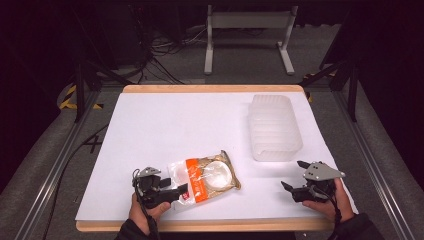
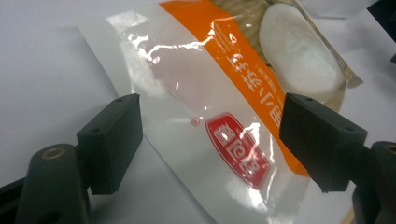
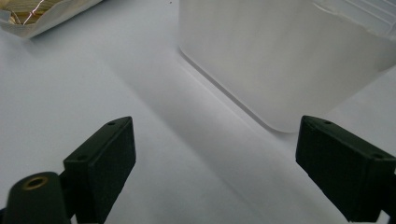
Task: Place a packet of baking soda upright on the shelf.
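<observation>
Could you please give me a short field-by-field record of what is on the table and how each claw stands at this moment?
surface: white table top
snack packet: lies flat, near front edge, orange band, clear window
plastic container: translucent, ribbed, upside down, right of centre
left claw: open, jaws either side of the packet's near end, pads not pressing
right claw: open, nothing between jaws, faces the container's near corner

The snack packet point(image 2: 224, 116) is running off the top and bottom edges of the left gripper view, its red label print staying too blurred to read. In the right gripper view the translucent plastic container point(image 3: 289, 56) is being cut off at the top and right, and a packet corner is barely peeking in top left.
</observation>
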Available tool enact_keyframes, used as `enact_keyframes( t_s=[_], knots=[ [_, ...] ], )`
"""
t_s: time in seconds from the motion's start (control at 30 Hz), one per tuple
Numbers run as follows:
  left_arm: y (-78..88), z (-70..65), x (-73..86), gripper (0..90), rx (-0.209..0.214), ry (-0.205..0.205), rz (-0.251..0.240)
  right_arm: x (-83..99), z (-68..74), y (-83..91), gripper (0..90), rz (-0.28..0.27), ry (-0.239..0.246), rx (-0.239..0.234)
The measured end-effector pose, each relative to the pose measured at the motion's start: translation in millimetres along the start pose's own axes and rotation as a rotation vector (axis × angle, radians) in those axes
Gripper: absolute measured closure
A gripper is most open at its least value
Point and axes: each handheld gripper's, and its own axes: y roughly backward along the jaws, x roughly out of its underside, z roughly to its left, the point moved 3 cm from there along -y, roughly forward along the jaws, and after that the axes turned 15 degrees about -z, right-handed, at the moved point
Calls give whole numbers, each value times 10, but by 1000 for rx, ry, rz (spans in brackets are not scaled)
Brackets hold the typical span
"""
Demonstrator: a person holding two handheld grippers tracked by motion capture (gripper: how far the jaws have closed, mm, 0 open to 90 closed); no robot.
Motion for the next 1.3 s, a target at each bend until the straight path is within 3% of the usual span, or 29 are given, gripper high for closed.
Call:
enact_keyframes(
  t_s=[0.1,0.3,0.47,0.57,0.7,0.77,0.83,0.9,1.0,1.13,1.2,1.3],
  knots=[
    [-87,78,-101,203,-15,21,-8,5,5,-12,128,4,2,-4],
    [-213,95,-195,116,-33,22,-3,10,6,-18,128,7,-1,-10],
    [-275,140,-234,207,51,107,-20,14,3,-20,128,6,-12,-20],
    [-334,95,-215,316,107,112,0,16,7,-24,128,6,-19,-28],
    [-291,111,-224,354,93,85,25,19,1,-17,128,7,-20,-25],
    [-257,119,-229,289,72,67,29,19,-1,-10,128,5,-21,-23],
    [-159,142,-224,244,25,19,44,26,-8,1,128,7,-23,-22],
    [-114,149,-204,217,11,19,53,28,-8,4,128,7,-24,-26],
    [-12,159,-158,187,-21,-34,64,23,43,11,185,15,-19,-71],
    [-13,148,-142,168,-30,-54,71,-8,134,-13,179,24,20,-100],
    [-41,122,-142,142,-46,-86,86,-5,144,-30,168,30,21,-100],
    [-78,109,-158,163,-62,-92,88,5,131,-45,161,34,13,-99]
  ],
)
